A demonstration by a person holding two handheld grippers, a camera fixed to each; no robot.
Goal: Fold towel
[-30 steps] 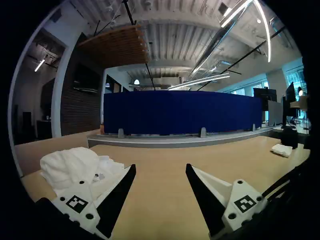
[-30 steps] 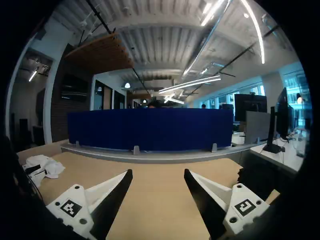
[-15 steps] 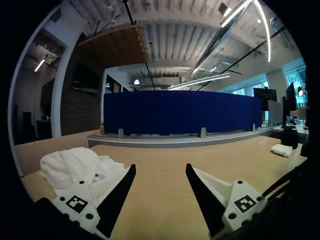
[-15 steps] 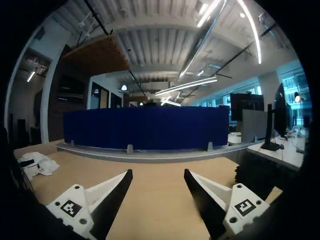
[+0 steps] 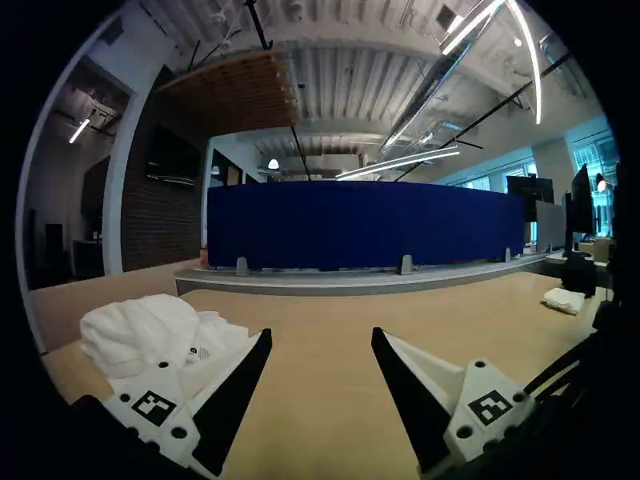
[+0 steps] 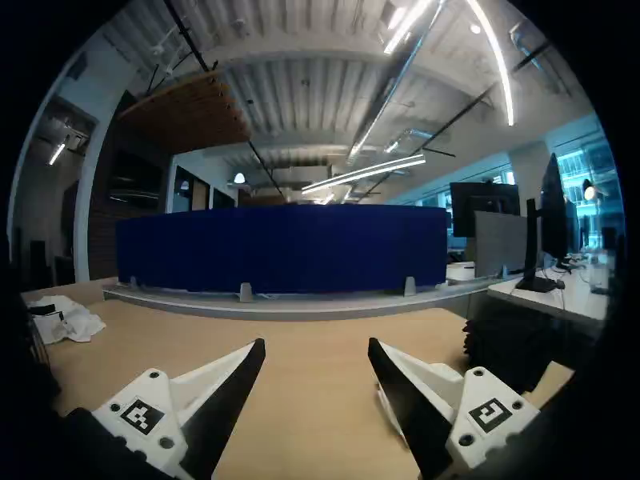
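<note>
A crumpled white towel (image 5: 148, 332) lies on the wooden table (image 5: 320, 400), just beyond and left of my left gripper's left finger, in the left gripper view. My left gripper (image 5: 320, 352) is open and holds nothing. The same towel (image 6: 68, 320) appears small at the far left edge of the right gripper view. My right gripper (image 6: 316, 356) is open over bare tabletop, far from the towel.
A blue partition (image 5: 360, 224) on a grey rail closes the table's far side. A small folded white cloth (image 5: 564, 300) and a black object (image 5: 578, 272) lie at the far right. A dark heap (image 6: 500, 348) sits off the table's right edge, with monitors (image 6: 552, 232) behind.
The right gripper has swung to the right: the towel and partition slid leftward in its view. The left gripper has stayed still. Both remain open.
</note>
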